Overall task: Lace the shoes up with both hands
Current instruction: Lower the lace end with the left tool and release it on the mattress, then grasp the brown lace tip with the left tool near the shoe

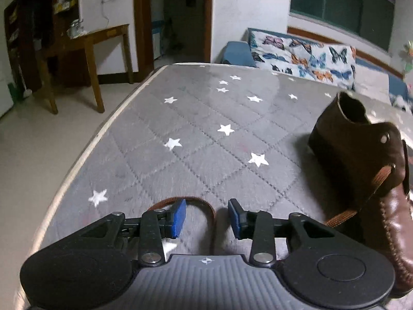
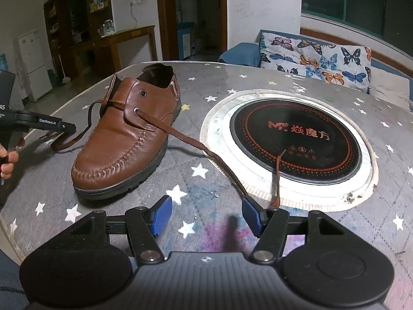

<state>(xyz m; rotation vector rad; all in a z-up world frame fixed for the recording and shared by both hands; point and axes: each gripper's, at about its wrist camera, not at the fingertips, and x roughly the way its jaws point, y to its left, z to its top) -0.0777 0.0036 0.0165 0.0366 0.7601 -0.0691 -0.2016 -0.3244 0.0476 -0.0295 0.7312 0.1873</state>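
Observation:
A brown leather shoe (image 2: 124,139) stands on the grey star-patterned table (image 2: 206,178), toe toward me; it also shows at the right edge of the left wrist view (image 1: 361,155). Its brown lace (image 2: 180,133) runs through the lower eyelets. The right end trails across the table to my right gripper (image 2: 206,217), which is open, and drapes over its right finger (image 2: 251,214). The left end loops on the table between the pads of my left gripper (image 1: 207,218), which is open around it. The left gripper also shows at the left edge of the right wrist view (image 2: 59,126).
A round black induction hob (image 2: 296,139) with a white rim is set into the table right of the shoe. A butterfly-print sofa (image 2: 322,56) stands behind the table. A wooden side table (image 1: 85,51) and a doorway are at the back left.

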